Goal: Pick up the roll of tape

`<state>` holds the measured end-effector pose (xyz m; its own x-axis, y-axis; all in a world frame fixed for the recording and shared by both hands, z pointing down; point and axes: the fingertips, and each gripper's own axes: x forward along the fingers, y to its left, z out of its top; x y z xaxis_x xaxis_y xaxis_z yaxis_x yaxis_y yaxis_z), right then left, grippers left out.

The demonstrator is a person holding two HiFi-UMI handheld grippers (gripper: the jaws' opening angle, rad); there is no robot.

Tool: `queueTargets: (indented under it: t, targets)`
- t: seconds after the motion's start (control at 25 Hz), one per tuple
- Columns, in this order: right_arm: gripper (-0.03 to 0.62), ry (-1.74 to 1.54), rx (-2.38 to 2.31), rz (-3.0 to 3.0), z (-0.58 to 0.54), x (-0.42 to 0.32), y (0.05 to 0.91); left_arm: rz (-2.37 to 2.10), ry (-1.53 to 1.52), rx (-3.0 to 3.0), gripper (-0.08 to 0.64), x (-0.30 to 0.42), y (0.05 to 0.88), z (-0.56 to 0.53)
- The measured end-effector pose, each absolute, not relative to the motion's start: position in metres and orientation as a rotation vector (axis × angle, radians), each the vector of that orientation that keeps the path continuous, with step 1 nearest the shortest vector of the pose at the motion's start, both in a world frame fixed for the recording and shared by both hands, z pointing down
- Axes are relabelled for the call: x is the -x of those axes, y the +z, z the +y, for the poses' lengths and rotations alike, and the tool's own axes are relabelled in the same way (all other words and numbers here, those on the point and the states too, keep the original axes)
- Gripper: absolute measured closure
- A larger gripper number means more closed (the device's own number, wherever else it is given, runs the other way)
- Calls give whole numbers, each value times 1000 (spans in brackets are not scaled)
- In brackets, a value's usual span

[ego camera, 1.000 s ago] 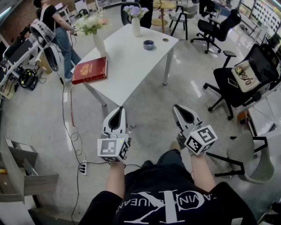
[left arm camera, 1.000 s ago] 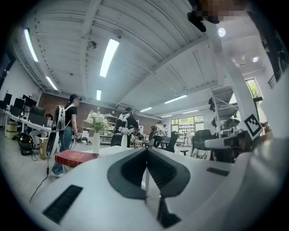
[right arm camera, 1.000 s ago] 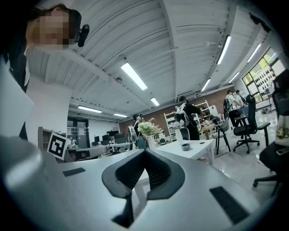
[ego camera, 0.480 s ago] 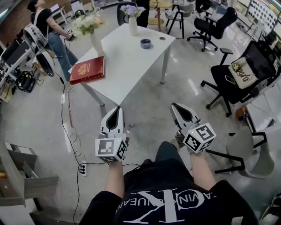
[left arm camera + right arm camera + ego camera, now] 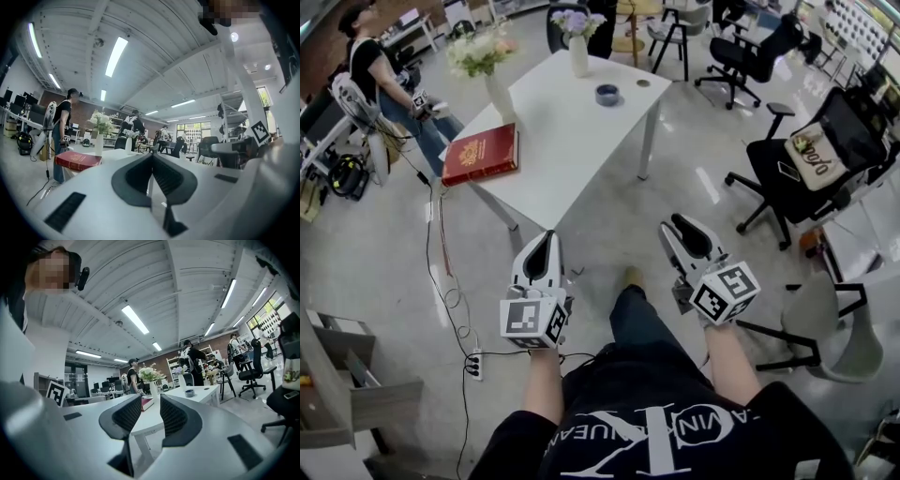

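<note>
While the right gripper (image 5: 682,227) is opening its jaws on nothing and the left gripper (image 5: 546,236) is closed and empty, both are well short of the table.
The roll of tape (image 5: 607,94) lies near the white table's (image 5: 572,141) far end, near the small vase (image 5: 579,56). Approaching over the bare floor on the right, clear of the office chair (image 5: 806,169), should let open jaws cross the edge level.

A disc (image 5: 643,83) by the roll of tape (image 5: 607,94) is too small to identify; the cabinet (image 5: 375,394) is cropped at left.
</note>
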<state>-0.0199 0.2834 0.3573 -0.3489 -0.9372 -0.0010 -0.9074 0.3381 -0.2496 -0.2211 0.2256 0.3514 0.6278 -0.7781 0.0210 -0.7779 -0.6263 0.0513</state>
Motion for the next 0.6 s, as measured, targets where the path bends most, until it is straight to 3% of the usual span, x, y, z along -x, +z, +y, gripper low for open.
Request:
queueTargets:
  t: [0.6]
  targets:
    - [433,-391,1686,2499,153,-33,378,-1363,-1,-2696,557,177,363,96]
